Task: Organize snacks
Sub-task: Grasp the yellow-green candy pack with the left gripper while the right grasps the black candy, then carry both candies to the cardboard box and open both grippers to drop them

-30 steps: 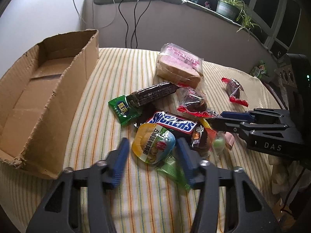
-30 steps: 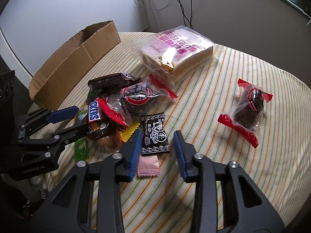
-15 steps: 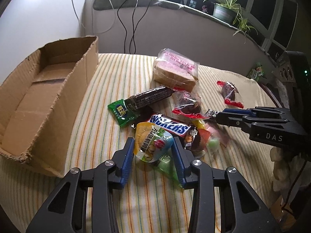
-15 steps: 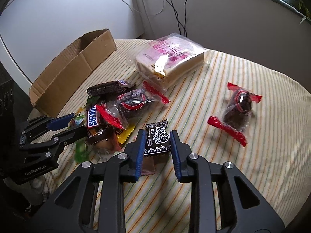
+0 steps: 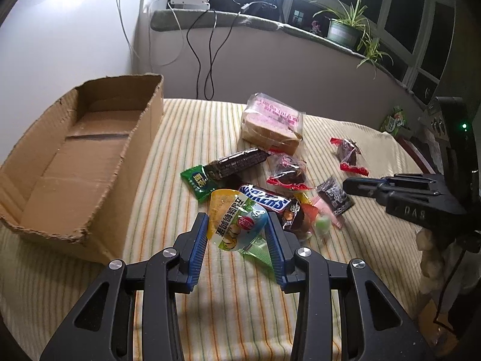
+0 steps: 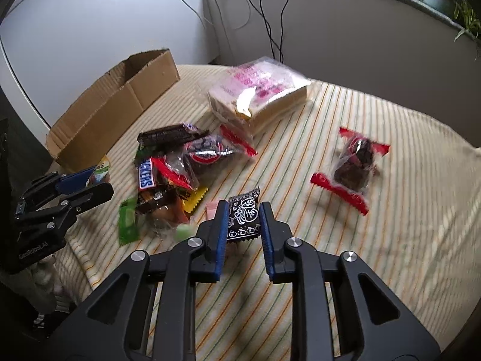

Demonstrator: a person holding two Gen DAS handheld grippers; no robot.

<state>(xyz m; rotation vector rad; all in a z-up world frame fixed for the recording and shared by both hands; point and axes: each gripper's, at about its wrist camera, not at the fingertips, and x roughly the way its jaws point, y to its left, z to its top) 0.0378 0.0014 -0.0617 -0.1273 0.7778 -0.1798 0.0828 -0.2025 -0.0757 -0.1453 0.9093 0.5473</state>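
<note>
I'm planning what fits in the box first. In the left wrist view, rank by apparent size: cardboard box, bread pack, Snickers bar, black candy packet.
1. cardboard box
2. bread pack
3. Snickers bar
4. black candy packet

The bar is partly covered, so its lead over the packet is unsure.

Bare striped cloth (image 5: 186, 138) lies between the open cardboard box (image 5: 90, 156) and the snack pile (image 5: 270, 186).
</note>
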